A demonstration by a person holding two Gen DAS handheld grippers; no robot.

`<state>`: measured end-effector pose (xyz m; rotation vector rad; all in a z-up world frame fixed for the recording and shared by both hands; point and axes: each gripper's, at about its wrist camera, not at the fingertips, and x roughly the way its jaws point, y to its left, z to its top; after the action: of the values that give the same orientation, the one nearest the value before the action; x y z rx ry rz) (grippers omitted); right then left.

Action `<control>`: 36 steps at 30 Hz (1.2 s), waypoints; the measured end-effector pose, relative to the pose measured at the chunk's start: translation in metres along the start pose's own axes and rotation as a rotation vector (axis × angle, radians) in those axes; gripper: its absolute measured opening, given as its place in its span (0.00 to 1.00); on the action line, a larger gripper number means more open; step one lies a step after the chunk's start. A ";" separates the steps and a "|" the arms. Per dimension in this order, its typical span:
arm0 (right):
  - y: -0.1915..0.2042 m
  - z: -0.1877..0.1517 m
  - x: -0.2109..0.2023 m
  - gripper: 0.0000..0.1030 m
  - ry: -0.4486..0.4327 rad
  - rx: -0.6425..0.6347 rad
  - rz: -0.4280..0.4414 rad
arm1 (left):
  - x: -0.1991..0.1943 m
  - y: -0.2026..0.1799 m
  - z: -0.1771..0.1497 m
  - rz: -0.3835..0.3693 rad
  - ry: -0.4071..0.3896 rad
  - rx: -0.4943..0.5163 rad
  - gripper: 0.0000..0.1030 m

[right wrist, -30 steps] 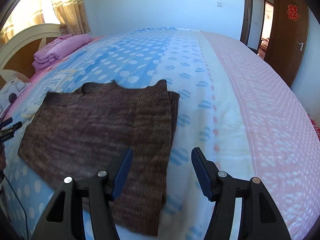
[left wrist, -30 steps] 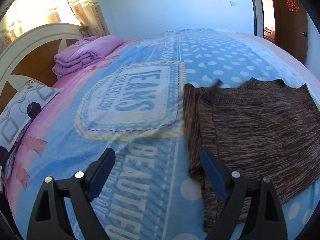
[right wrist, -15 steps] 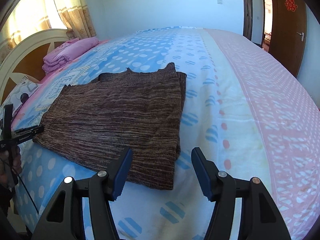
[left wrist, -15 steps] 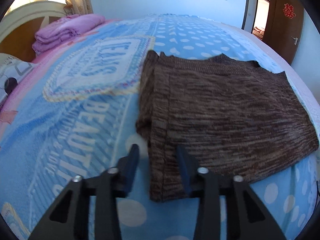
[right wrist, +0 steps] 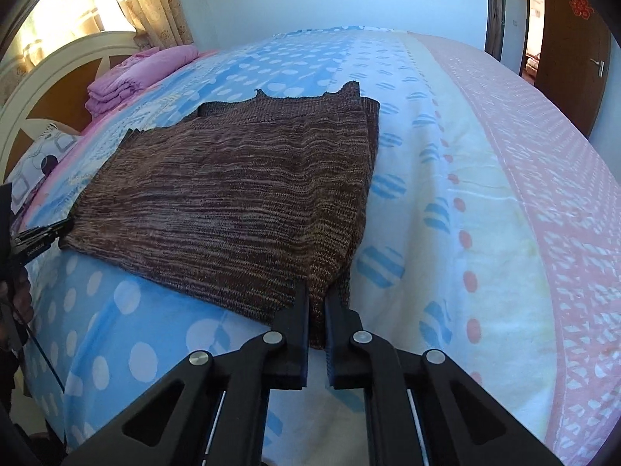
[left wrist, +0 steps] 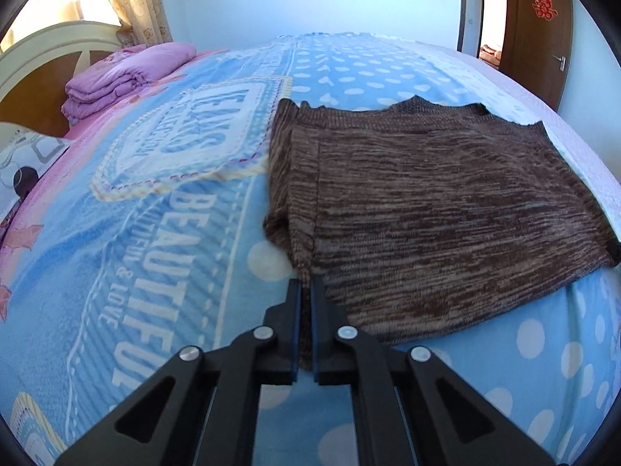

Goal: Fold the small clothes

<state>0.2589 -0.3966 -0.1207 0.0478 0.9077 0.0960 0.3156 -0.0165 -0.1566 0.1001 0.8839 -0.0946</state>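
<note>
Bright daylight enters through the curtain (left wrist: 143, 11) at upper left, where it blows out to glare. The bed (right wrist: 485, 178) is evenly lit, with soft shadows. Both views are sharp, though fisheye distortion bends the edges and darkens the corners.

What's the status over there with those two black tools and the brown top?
Left tool shut on brown knit top, near left corner. Right tool shut on near right corner. Top flat on bedspread. Nothing in the way.
</note>
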 end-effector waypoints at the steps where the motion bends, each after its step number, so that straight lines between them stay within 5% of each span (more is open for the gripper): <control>1: -0.003 -0.001 0.002 0.06 0.007 0.010 0.005 | 0.000 0.001 0.000 0.001 0.002 0.000 0.05; 4: -0.003 0.001 0.003 0.09 0.010 0.011 -0.008 | -0.002 0.003 0.000 -0.003 -0.012 -0.005 0.06; 7: 0.008 0.007 -0.012 0.41 -0.040 -0.011 -0.098 | -0.016 0.005 0.003 0.054 -0.062 -0.005 0.12; 8: 0.016 0.010 -0.020 0.43 -0.077 -0.030 -0.118 | -0.025 0.004 0.004 0.070 -0.107 -0.003 0.14; 10: 0.035 0.019 -0.026 0.43 -0.111 -0.068 -0.106 | -0.034 0.000 0.009 0.091 -0.150 0.010 0.30; 12: 0.060 0.031 -0.019 0.43 -0.110 -0.102 -0.036 | -0.033 -0.008 0.015 0.099 -0.163 0.013 0.57; 16: 0.106 0.052 0.022 0.43 -0.062 -0.113 0.089 | -0.010 -0.021 0.017 0.159 -0.131 0.050 0.57; 20: 0.137 0.043 0.063 0.43 0.032 -0.145 0.096 | 0.012 -0.010 0.002 0.168 -0.028 0.035 0.57; 29: 0.167 0.028 0.037 0.42 0.000 -0.242 0.016 | 0.001 -0.008 -0.015 0.163 -0.033 0.062 0.58; 32: 0.192 0.050 0.040 0.42 -0.073 -0.262 0.070 | 0.002 -0.009 -0.015 0.164 -0.038 0.058 0.59; 36: 0.221 0.056 0.075 0.42 -0.024 -0.291 0.095 | 0.004 -0.003 -0.014 0.152 -0.030 0.027 0.65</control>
<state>0.3346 -0.1692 -0.1266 -0.1789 0.8598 0.3141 0.3071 -0.0178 -0.1680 0.1900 0.8429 0.0340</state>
